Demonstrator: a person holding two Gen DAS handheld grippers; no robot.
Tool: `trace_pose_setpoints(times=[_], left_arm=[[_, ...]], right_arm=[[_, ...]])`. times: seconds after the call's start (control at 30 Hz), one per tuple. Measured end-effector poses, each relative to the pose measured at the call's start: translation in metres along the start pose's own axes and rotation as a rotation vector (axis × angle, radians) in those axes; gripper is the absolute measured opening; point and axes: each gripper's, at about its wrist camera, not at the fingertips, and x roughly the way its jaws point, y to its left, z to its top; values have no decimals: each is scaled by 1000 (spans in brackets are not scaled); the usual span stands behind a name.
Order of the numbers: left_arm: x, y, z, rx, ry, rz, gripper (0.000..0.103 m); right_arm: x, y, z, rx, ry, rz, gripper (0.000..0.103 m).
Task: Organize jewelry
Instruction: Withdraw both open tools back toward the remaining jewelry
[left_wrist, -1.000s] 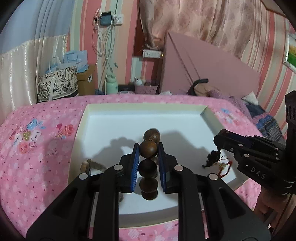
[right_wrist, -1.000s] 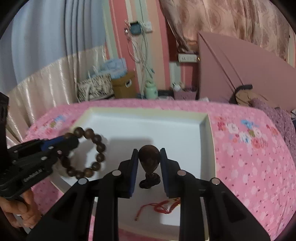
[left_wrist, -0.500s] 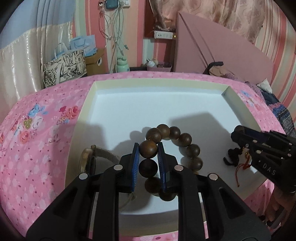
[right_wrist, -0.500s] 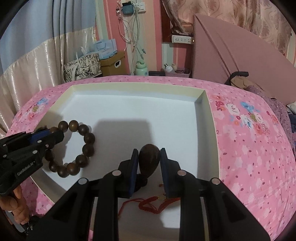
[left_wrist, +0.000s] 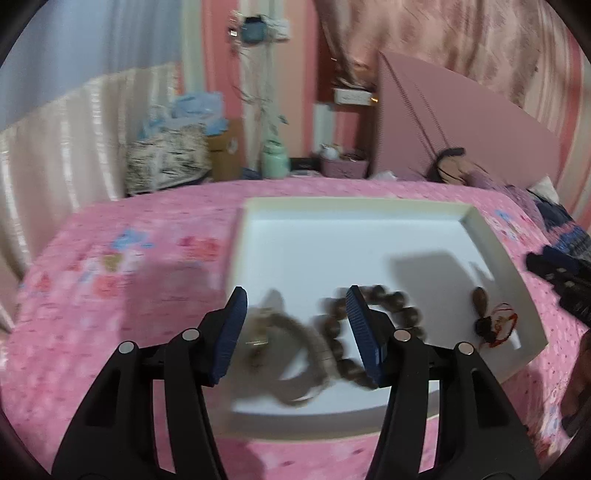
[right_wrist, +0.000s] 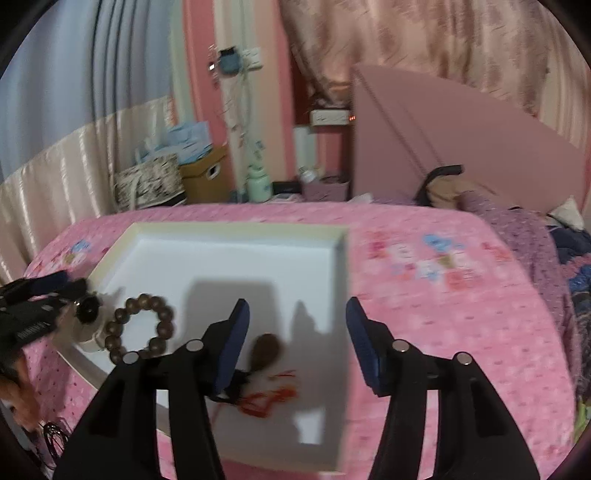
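A white tray (left_wrist: 354, 214) lies on the pink bedspread; it also shows in the right wrist view (right_wrist: 236, 232). A brown bead bracelet (left_wrist: 410, 315) lies in its near part, seen too in the right wrist view (right_wrist: 162, 326). A wristwatch (left_wrist: 295, 332) lies left of it, blurred. A brown pendant with red cord (left_wrist: 482, 297) lies near the tray's right edge, and shows in the right wrist view (right_wrist: 266, 349). My left gripper (left_wrist: 295, 328) is open and empty above the watch and bracelet. My right gripper (right_wrist: 297, 339) is open and empty above the pendant.
The pink floral bedspread (left_wrist: 110, 277) surrounds the tray. Bags, a box and a green bottle (left_wrist: 275, 160) stand behind the bed. A pink headboard panel (left_wrist: 461, 125) leans at the back right. Clothes (right_wrist: 517, 229) lie on the right.
Both grippers have opened and let go: the bracelet and the pendant now lie in the tray. Both grippers have drawn back, the left shifting left.
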Motion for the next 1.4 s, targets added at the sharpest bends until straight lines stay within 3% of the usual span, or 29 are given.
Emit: trace_pose_setpoints(times=[0.13, 0.23, 0.3, 0.6, 0.67, 0.83, 0.97, 1.17, 1.4], left_arm=[[-6, 21, -14, 21, 24, 62, 55], [-11, 36, -24, 8, 32, 69, 55], [-17, 45, -29, -27, 20, 32, 55], [-102, 75, -67, -65, -135, 30, 65], [-127, 82, -87, -85, -170, 32, 72], [-167, 88, -146, -76, -207, 46, 73], [-177, 107, -181, -121, -177, 60, 75], [-167, 131, -197, -150, -118, 89, 75], [-167, 106, -194, -110, -111, 31, 75]], right_arm=[[4, -33, -10, 40, 53, -80, 57], [8, -44, -23, 60, 86, -78, 57], [3, -46, -31, 74, 81, -45, 57], [-85, -22, -71, 35, -36, 9, 57], [-107, -21, -88, 47, -65, 24, 57], [-145, -12, -140, 82, -64, 91, 57], [-156, 2, -164, 51, -51, 103, 57], [-152, 14, -178, 50, -32, 91, 57], [-141, 27, -178, 33, -9, 77, 57]])
